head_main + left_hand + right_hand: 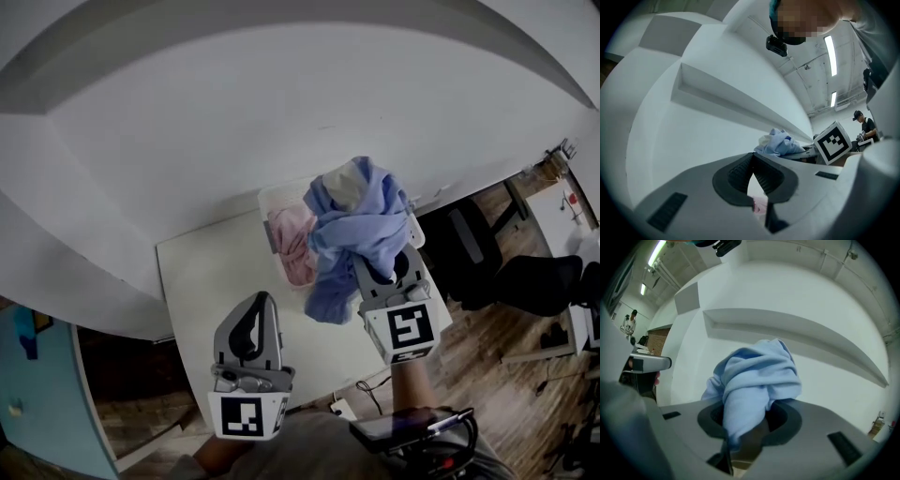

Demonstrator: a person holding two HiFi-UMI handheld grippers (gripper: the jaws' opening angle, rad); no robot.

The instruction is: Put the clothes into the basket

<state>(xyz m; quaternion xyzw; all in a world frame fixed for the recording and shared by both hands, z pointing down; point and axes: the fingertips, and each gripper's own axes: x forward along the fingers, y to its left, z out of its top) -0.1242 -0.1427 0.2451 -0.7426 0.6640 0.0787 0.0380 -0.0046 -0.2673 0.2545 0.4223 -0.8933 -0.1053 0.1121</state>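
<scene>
Two grippers noted. Right gripper (745, 420) clenched the blue garment (757, 380), cloth bunched beyond its fingertips. Left gripper (753, 161) sat closed, empty.

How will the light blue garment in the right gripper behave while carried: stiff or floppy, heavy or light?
Probably floppy: the light blue garment bunches in soft folds around the right gripper, and a tail droops below. It seems light, since one pinch holds it all. The hanging tail may catch the basket rim.
</scene>
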